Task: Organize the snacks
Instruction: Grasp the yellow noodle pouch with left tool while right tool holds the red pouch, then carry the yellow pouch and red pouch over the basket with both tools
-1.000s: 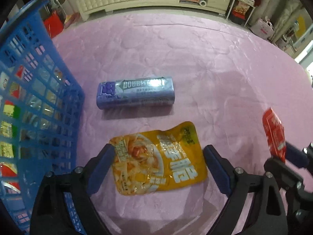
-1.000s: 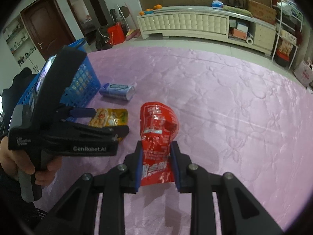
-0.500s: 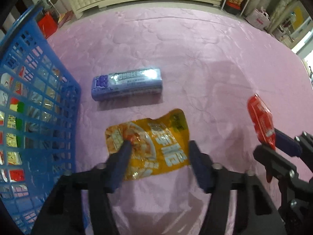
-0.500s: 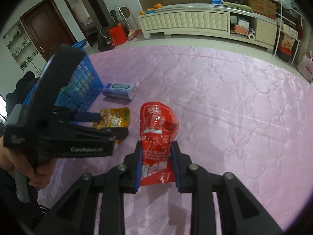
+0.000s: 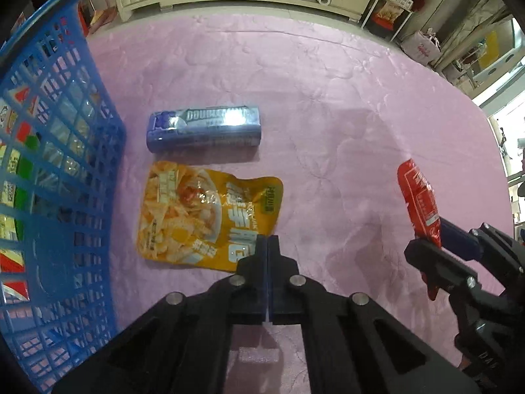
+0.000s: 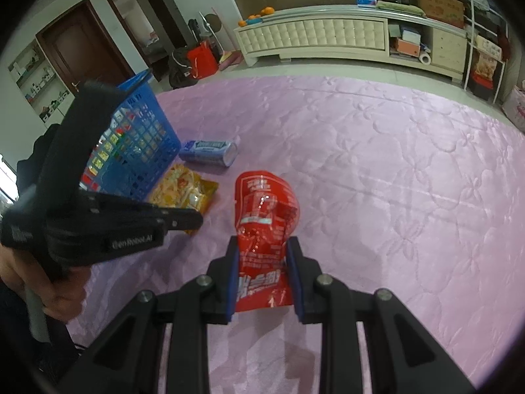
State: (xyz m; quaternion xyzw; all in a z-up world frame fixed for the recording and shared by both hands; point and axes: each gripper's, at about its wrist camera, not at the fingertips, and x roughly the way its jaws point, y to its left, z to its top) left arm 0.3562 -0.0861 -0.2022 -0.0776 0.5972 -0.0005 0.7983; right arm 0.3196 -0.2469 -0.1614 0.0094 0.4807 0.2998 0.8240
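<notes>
Left gripper [image 5: 268, 241] pinching yellow pouch [image 5: 210, 218] (edge only), right gripper [image 6: 262, 252] clamping red pouch [image 6: 264, 226]

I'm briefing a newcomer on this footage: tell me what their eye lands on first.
The red snack pouch stands out, clamped upright in the right gripper above the pink quilted cover. Next comes the blue basket at far left, with a yellow snack packet and a blue gum pack lying beside it. The left gripper is shut at the yellow packet's edge.
</notes>
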